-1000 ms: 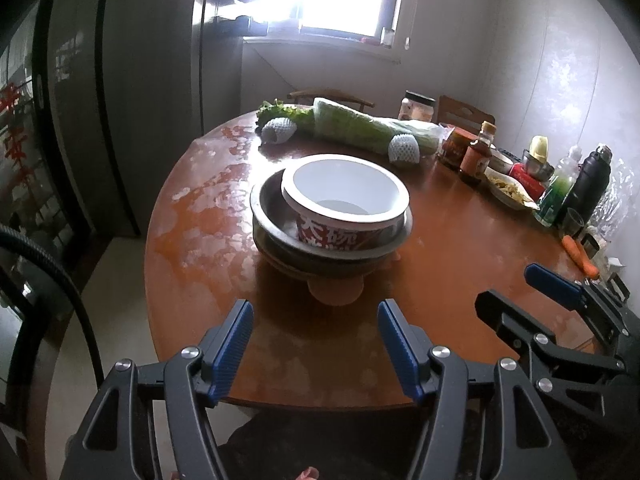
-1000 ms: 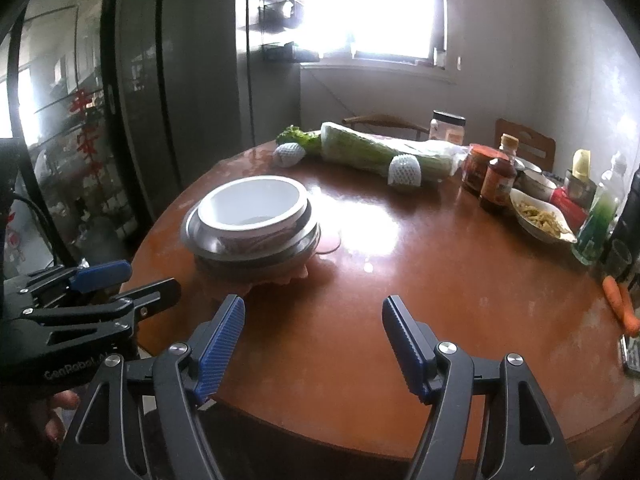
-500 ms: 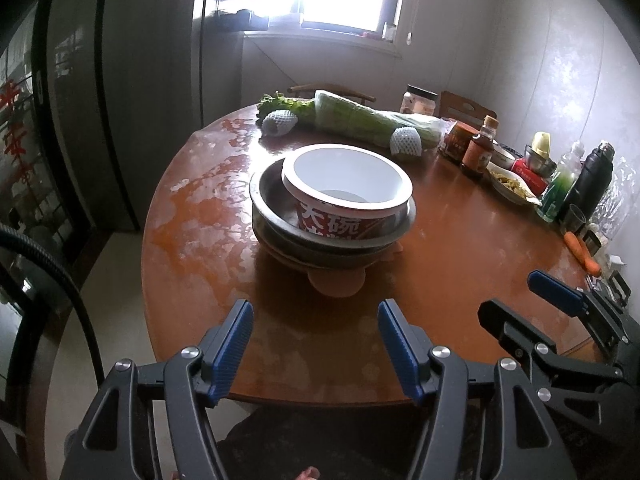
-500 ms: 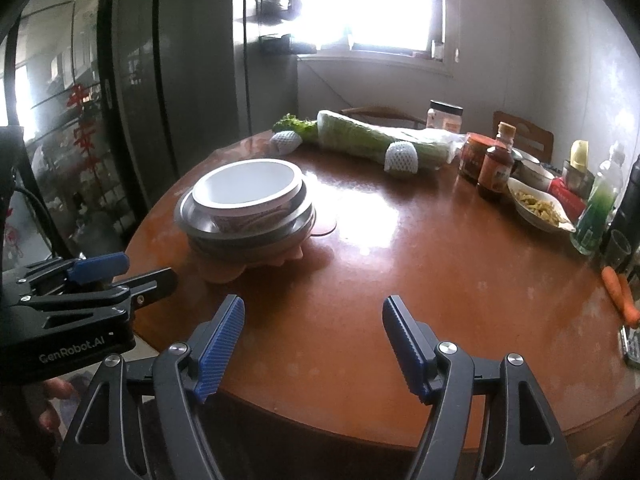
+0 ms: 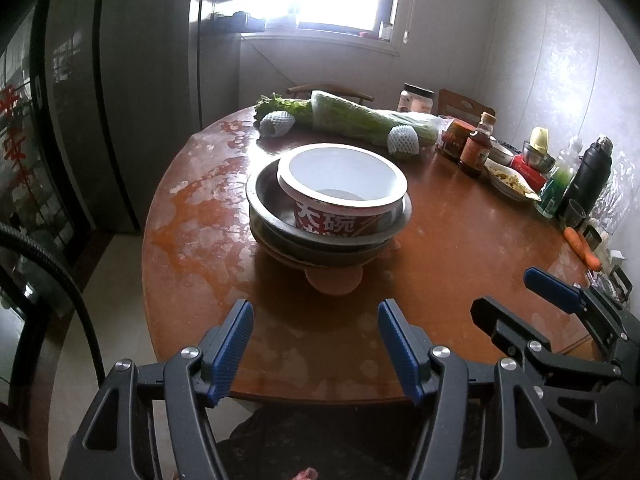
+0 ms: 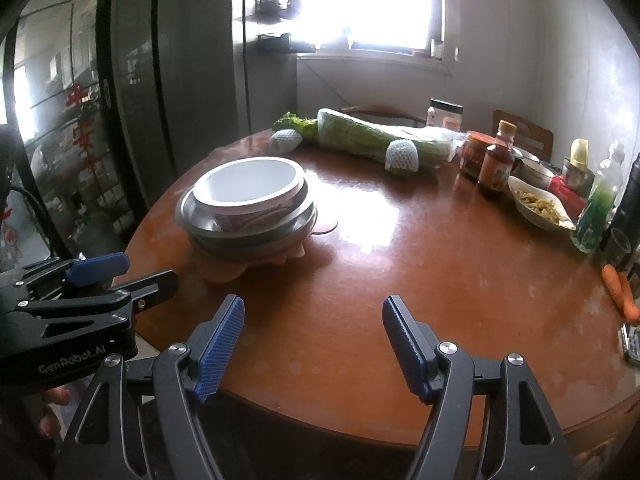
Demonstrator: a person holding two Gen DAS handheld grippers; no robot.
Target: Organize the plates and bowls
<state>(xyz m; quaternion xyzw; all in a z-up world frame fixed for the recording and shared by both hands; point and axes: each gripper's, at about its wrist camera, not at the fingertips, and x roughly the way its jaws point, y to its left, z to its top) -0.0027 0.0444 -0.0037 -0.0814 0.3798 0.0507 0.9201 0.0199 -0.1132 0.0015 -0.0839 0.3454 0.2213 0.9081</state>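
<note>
A paper bowl (image 5: 342, 188), white inside with red print outside, sits in a metal bowl (image 5: 264, 196). Both rest on more metal dishes and a pink plate (image 5: 334, 282) on the round brown table (image 5: 460, 248). My left gripper (image 5: 316, 344) is open and empty over the table's near edge, well short of the stack. In the right wrist view the same paper bowl (image 6: 248, 184) tops the stack at the left of the table (image 6: 400, 260). My right gripper (image 6: 314, 332) is open and empty, right of the stack. Each view shows the other gripper beside it: the right gripper (image 5: 508, 294), the left gripper (image 6: 148, 272).
Wrapped greens (image 5: 368, 120) and two foam-netted fruits lie at the far edge. Jars and a sauce bottle (image 5: 474, 148), a dish of food (image 5: 508, 180), a black flask (image 5: 588, 180) and carrots (image 5: 582, 244) crowd the right side. Dark cabinets (image 5: 140, 80) stand left.
</note>
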